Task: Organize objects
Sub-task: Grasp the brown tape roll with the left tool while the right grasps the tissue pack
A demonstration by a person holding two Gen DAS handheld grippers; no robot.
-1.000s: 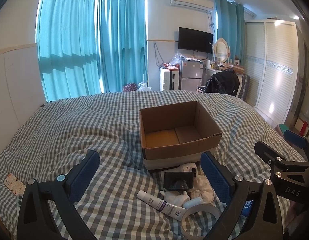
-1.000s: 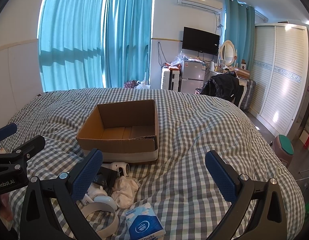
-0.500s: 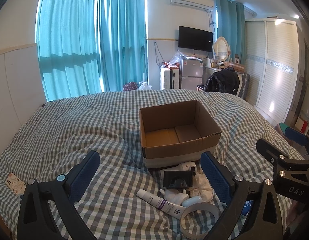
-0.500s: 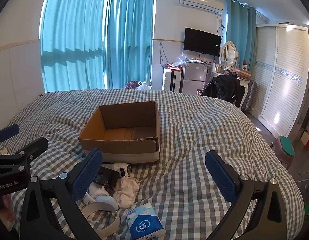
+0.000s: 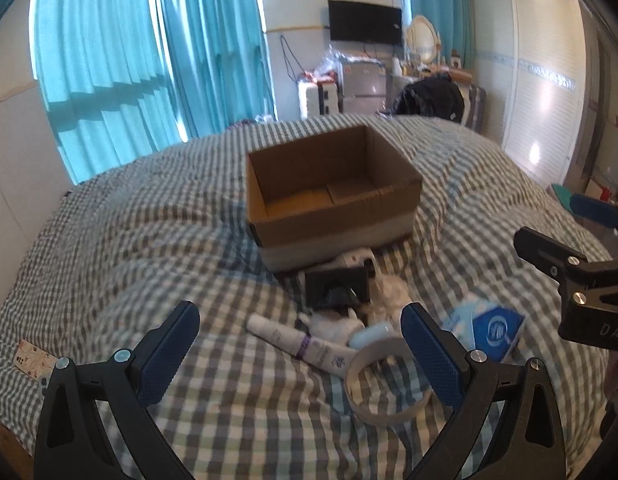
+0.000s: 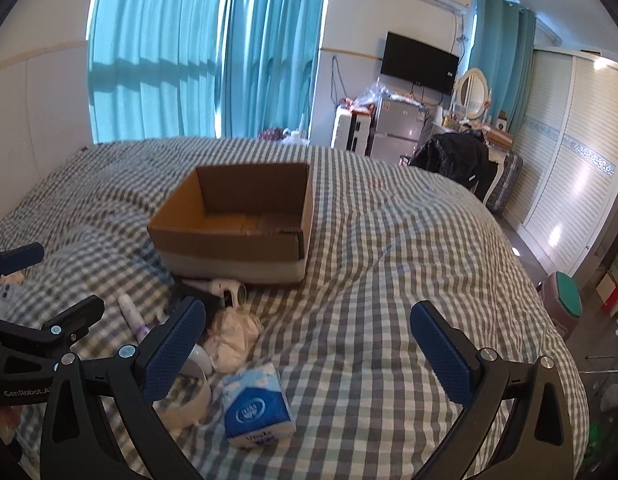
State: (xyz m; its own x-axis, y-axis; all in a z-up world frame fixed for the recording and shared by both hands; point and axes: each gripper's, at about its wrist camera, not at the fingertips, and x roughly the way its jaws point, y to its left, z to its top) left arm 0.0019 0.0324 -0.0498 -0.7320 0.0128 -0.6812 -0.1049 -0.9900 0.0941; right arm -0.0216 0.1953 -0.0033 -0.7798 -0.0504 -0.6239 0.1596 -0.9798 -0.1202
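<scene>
An open cardboard box (image 5: 333, 188), brown with a pale band round its base and nothing visible inside, sits near the middle of a bed (image 5: 121, 248) covered in grey-and-white check. Just in front of the box lies a loose heap of small things. From left to right in the left wrist view: a white tube (image 5: 297, 342) with a purple band lying flat, a black boxy item (image 5: 336, 288) against a white gadget (image 5: 356, 257) at the box's foot, crumpled white cloth (image 5: 385, 292), a roll of tape (image 5: 383, 380) lying flat, and a blue-and-white tissue pack (image 5: 491, 330) a little apart to the right. The left gripper (image 5: 300, 348) hangs over the tube and tape, its blue-padded fingers (image 5: 171, 344) spread wide, holding nothing. The right gripper (image 6: 307, 346) hovers above bare bedding beside the tissue pack (image 6: 255, 408), its fingers (image 6: 439, 354) likewise wide apart and empty. Teal curtains (image 6: 197, 52) hang behind the bed.
</scene>
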